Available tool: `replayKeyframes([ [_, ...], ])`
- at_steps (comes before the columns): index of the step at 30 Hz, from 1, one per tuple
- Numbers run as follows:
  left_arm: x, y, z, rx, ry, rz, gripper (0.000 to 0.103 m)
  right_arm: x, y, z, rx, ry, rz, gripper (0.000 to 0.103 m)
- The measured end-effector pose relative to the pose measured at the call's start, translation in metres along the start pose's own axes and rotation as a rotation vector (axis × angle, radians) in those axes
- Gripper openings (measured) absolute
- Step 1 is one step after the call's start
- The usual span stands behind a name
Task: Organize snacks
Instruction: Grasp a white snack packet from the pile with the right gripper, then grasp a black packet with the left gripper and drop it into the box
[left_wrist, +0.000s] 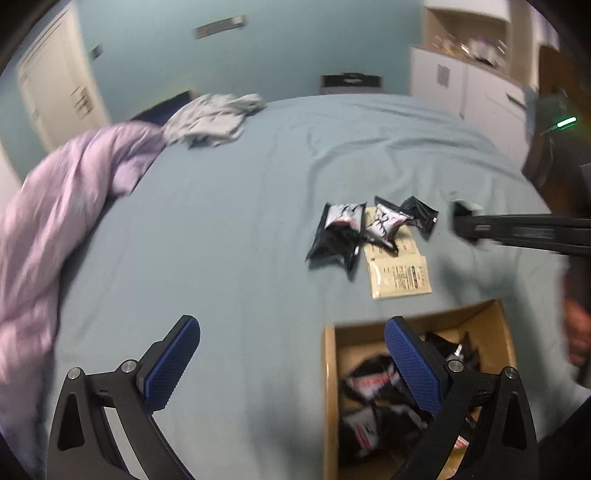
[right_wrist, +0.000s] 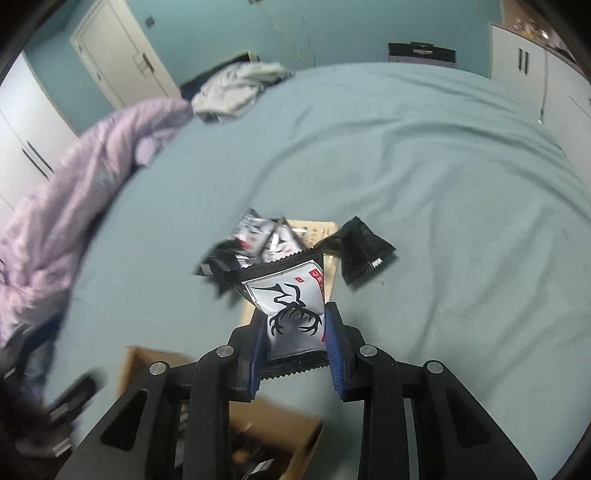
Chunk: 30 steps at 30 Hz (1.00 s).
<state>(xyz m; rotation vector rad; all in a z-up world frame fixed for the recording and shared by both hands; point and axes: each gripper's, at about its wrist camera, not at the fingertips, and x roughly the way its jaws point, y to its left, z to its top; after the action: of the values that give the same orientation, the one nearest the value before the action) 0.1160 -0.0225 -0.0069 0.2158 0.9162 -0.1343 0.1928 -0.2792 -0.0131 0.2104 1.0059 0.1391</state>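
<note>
My right gripper (right_wrist: 295, 314) is shut on a black-and-white snack packet (right_wrist: 291, 295) with an antler print, held above the bed. Beyond it lie more snack packets (right_wrist: 255, 240), a black packet (right_wrist: 364, 251) and a beige flat packet (right_wrist: 314, 229). In the left wrist view the same pile (left_wrist: 343, 232) and beige packet (left_wrist: 400, 275) lie mid-bed. My left gripper (left_wrist: 291, 350) is open and empty, over the left edge of a cardboard box (left_wrist: 330, 387) holding several snack packets (left_wrist: 373, 384). The right gripper (left_wrist: 465, 219) reaches in from the right.
A lilac duvet (left_wrist: 66, 221) is heaped on the bed's left side. Grey clothes (left_wrist: 214, 118) lie at the far edge. White cabinets (left_wrist: 465, 81) stand at the back right, a door (right_wrist: 118, 48) at the back left. The box corner (right_wrist: 147, 362) shows below my right gripper.
</note>
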Motion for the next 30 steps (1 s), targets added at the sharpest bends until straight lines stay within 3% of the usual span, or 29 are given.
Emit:
replayKeyframes([
  [3, 0.021, -0.007, 0.029, 0.059, -0.007, 0.017, 0.102, -0.044, 0.004, -0.021, 0.012, -0.044, 0.019, 0.027],
  [8, 0.078, -0.021, 0.07, 0.084, 0.075, 0.037, 0.102, -0.092, -0.01, -0.082, 0.09, -0.12, 0.043, 0.027],
  [15, 0.147, -0.046, 0.084, 0.161, 0.246, -0.004, 0.098, -0.104, -0.022, -0.147, 0.205, -0.122, 0.059, 0.028],
  [18, 0.162, -0.053, 0.08, 0.198, 0.283, 0.006, 0.086, -0.093, -0.019, -0.143, 0.176, -0.107, 0.023, 0.028],
  [19, 0.164, -0.054, 0.078, 0.211, 0.29, 0.005, 0.077, -0.092, -0.019, -0.141, 0.171, -0.106, 0.018, 0.028],
  [21, 0.17, -0.058, 0.073, 0.243, 0.325, -0.015, 0.05, -0.083, -0.013, -0.132, 0.16, -0.098, 0.005, 0.028],
  [22, 0.171, -0.06, 0.07, 0.255, 0.334, -0.009, 0.049, -0.079, -0.012, -0.13, 0.153, -0.093, -0.01, 0.028],
  [26, 0.16, -0.053, 0.07, 0.205, 0.34, -0.024, 0.025, -0.076, 0.002, -0.129, 0.122, -0.075, -0.057, 0.028],
  [30, 0.133, -0.039, 0.07, 0.133, 0.309, -0.021, 0.022, -0.076, 0.006, -0.128, 0.111, -0.08, -0.077, 0.028],
])
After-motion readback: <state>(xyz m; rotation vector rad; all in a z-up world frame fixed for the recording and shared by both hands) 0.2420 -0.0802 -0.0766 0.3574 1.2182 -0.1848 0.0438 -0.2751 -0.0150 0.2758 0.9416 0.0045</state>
